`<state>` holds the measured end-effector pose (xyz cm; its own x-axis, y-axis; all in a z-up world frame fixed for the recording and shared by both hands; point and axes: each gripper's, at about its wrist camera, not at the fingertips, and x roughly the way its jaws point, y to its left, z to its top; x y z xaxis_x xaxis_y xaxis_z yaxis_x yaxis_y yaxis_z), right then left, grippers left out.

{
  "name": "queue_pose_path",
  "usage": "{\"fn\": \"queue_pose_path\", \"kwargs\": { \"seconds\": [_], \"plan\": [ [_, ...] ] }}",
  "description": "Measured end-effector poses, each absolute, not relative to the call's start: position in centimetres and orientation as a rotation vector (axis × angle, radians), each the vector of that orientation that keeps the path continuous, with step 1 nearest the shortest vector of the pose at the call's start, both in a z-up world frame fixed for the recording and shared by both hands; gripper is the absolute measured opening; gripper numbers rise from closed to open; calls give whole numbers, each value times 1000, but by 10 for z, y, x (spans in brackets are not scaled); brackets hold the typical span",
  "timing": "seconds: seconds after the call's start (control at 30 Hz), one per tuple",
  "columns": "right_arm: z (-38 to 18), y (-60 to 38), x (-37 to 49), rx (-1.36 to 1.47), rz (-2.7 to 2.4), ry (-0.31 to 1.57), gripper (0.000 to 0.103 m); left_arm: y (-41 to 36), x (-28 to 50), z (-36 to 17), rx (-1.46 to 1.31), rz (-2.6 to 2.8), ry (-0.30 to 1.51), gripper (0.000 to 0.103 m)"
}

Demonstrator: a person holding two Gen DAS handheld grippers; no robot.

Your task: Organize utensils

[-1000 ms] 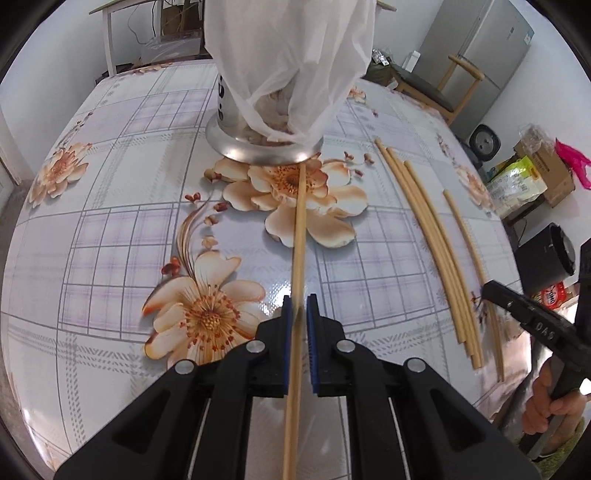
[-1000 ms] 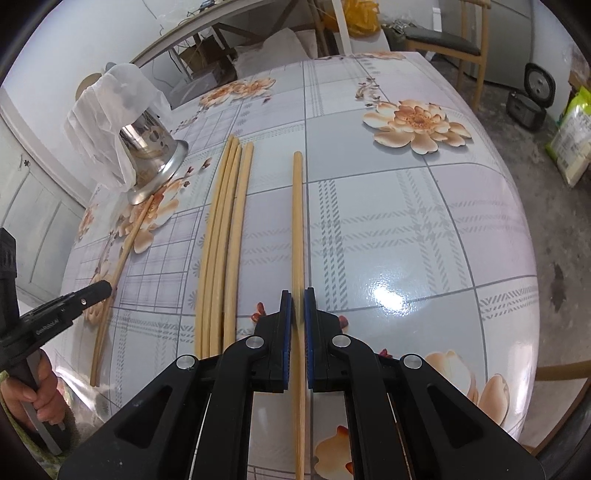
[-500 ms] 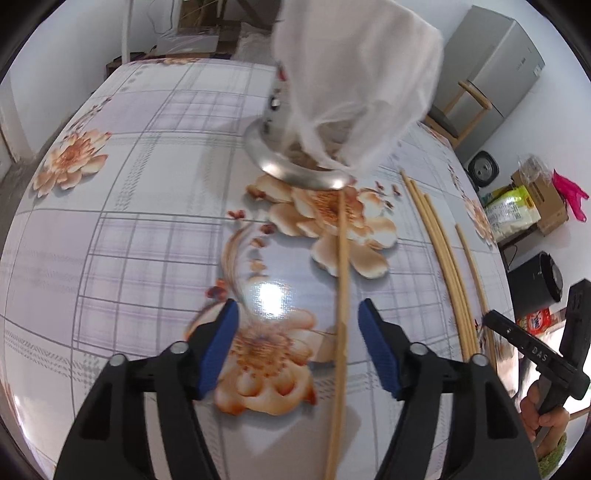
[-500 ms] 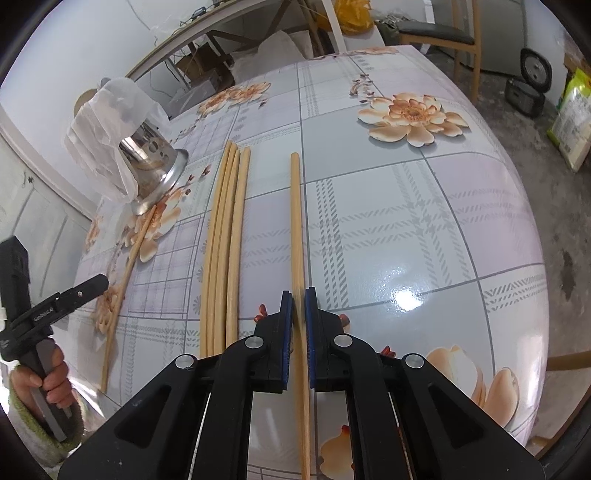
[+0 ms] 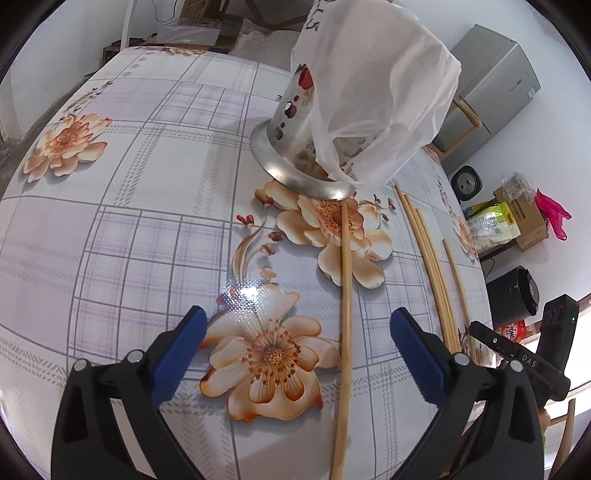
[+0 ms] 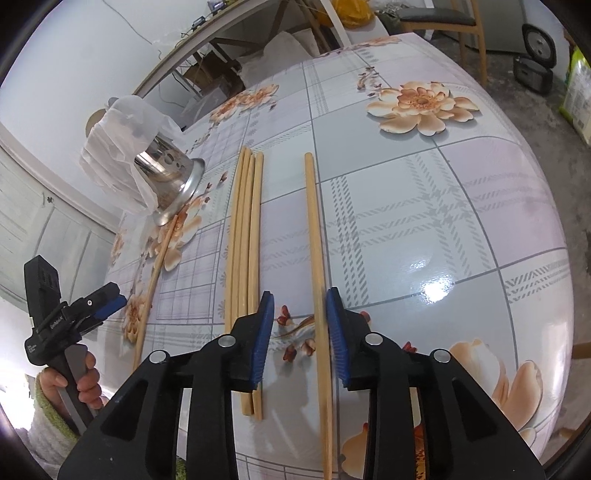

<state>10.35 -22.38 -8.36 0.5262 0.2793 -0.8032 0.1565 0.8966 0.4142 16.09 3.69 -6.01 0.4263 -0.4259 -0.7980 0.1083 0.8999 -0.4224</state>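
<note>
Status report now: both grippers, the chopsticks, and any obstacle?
Left gripper open, jaws just widened, chopstick lying free between. Right gripper opening, single chopstick between, unpressed. Bundle beside. Bagged holder touches the left chopstick's tip.

**Setting: home dining/kitchen area**

Lived-in house, not a lab or shop. Round table (image 6: 461, 206) covered in glossy oilcloth with a floral and plaid print. Silver fridge (image 5: 495, 77) against the far wall, wooden chair (image 6: 443, 18) with a dark seat pad beside it. Rice cooker (image 5: 466, 182) sitting on the bare concrete floor, next to a cardboard box (image 5: 524, 218) and a green-yellow sack (image 5: 491, 225), looks like bulk food. Black bin (image 5: 513, 295) near the table edge. Steel perforated utensil holder (image 5: 295, 136) with a white plastic bag (image 5: 376, 92) draped over it, long wooden chopsticks (image 6: 245, 229) laid out on the table. Plain white walls; cables and clutter under a side table (image 6: 207, 48) at the back.
</note>
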Motion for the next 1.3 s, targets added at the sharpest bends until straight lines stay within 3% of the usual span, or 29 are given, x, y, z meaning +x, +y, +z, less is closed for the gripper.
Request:
{"fn": "queue_pose_path", "kwargs": {
  "seconds": [0.17, 0.23, 0.33, 0.67, 1.0, 1.3],
  "plan": [
    [-83, -223, 104, 499, 105, 1021, 43, 44, 159, -61, -379, -357, 1069, 97],
    [-82, -219, 105, 500, 127, 1018, 57, 47, 159, -61, -386, -364, 1070, 97],
    [-80, -211, 107, 474, 141, 1022, 67, 45, 158, -60, -362, -361, 1072, 97],
    [-62, -211, 100, 408, 81, 980, 70, 36, 158, -60, -311, -364, 1073, 97],
    [-18, -209, 94, 230, -74, 847, 93, 33, 158, -61, -279, -361, 1072, 97],
    [-6, -211, 93, 128, -254, 800, 95, 31, 157, -60, -264, -359, 1071, 97]
  ]
}}
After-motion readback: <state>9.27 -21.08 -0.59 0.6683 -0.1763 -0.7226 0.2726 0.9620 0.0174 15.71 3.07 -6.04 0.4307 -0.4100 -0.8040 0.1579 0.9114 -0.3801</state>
